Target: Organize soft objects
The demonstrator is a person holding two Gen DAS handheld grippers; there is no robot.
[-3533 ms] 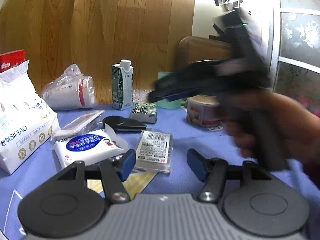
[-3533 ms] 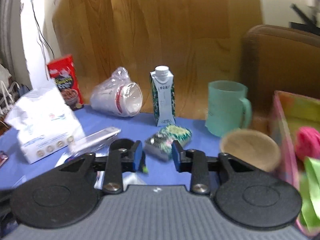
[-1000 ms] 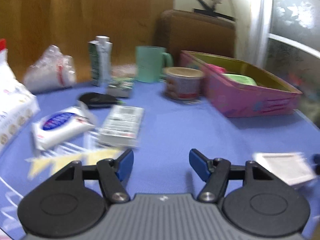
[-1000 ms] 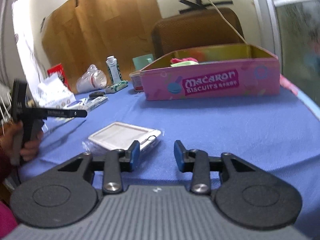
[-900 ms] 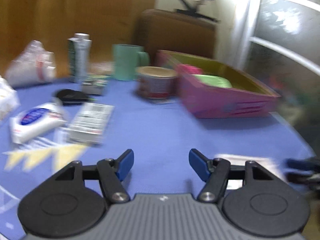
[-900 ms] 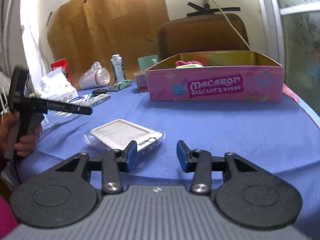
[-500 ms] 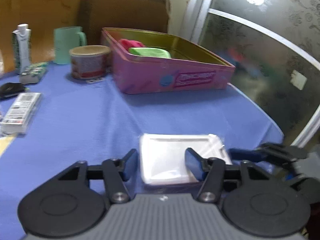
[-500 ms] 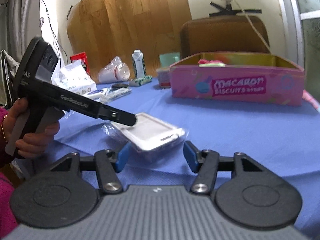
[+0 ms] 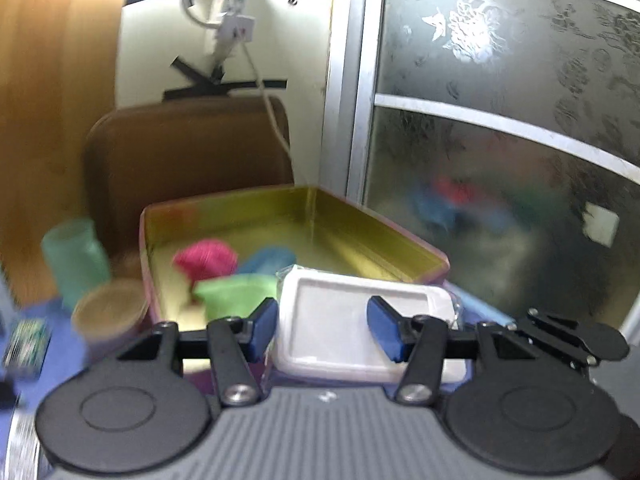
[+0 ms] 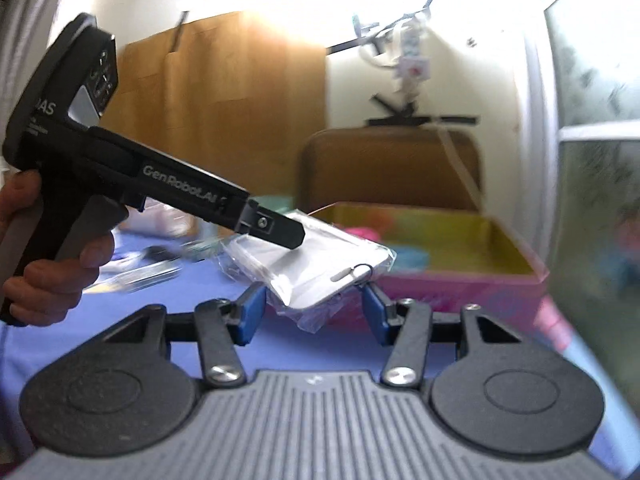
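Observation:
A flat white packet in clear plastic (image 9: 352, 328) is held up in the air between both grippers, in front of the pink tin box (image 9: 424, 258). My left gripper (image 9: 325, 328) is shut on its two side edges. My right gripper (image 10: 313, 312) is shut on its other end (image 10: 320, 268). The left gripper's finger (image 10: 276, 230) lies along the packet's top left in the right wrist view. The box (image 10: 460, 284) holds a red soft ball (image 9: 206, 260), a green soft piece (image 9: 236, 292) and a blue one (image 9: 266, 260).
A green mug (image 9: 74, 260) and a round tub (image 9: 110, 314) stand left of the box on the blue tablecloth (image 10: 120, 320). A brown chair back (image 9: 184, 160) is behind the box. A frosted glass door (image 9: 500, 140) is at the right.
Both grippers have closed on the white packet and lifted it off the tablecloth, up and toward the pink box. The left gripper's view has swung to face the box.

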